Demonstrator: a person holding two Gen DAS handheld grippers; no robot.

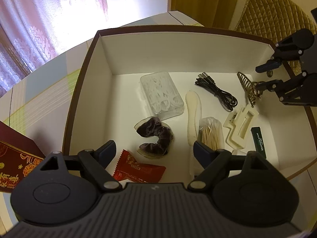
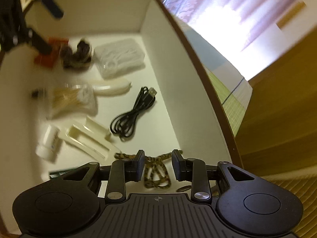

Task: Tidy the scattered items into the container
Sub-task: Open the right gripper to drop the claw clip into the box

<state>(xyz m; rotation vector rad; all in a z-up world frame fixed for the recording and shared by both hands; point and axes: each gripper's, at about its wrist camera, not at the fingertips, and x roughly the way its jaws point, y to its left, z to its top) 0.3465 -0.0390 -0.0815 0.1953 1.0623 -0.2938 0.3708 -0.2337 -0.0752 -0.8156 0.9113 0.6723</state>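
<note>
Hovering open, right tool point(image 2: 157, 163) seemingly straddles hair claw point(image 2: 156, 173) near box wall point(image 2: 190, 99)

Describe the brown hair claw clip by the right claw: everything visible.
The leopard-print hair claw clip looks like mottled brown-and-tan plastic, with a row of curved, comb-like teeth. It sits inside the white box, at the right end near the wall, beyond the black USB cable. From the left wrist view, one finger of the right claw appears to touch it; the right wrist view shows it between the parted fingers, not clamped.
</note>
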